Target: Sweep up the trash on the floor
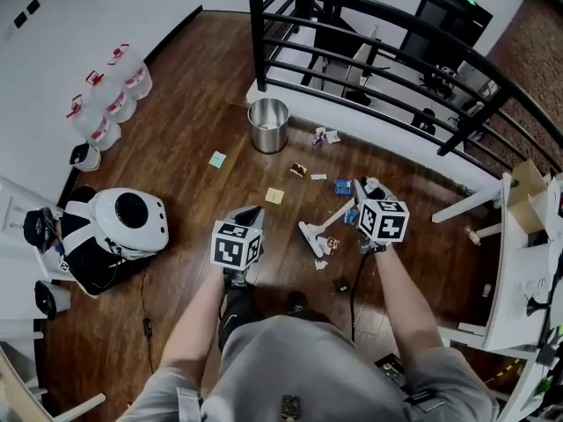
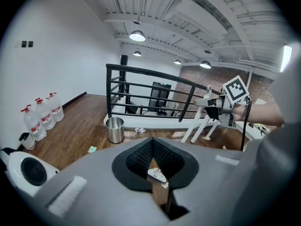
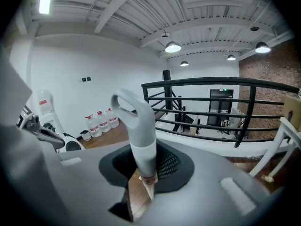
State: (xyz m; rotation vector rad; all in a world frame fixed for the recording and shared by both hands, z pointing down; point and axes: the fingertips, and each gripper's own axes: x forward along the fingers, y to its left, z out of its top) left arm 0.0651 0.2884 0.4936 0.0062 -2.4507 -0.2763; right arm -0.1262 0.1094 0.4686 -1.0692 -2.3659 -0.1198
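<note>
Trash [image 1: 341,186] lies just beyond our right tongs [image 1: 367,192], clamped on the broom handle [image 3: 141,140]; the head view shows its brush [image 1: 310,238] best. Left tongs [image 2: 154,161] closed, empty.

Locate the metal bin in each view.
Head view: metal bin upper centre, beside the railing.
Left gripper view: left of centre, below the railing.
Right gripper view: not in it.
Shared landmark: the black railing.

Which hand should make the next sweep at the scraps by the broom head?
Right: the right gripper grips the broom handle, with the broom head down among the scraps. The left gripper is shut, empty.
</note>
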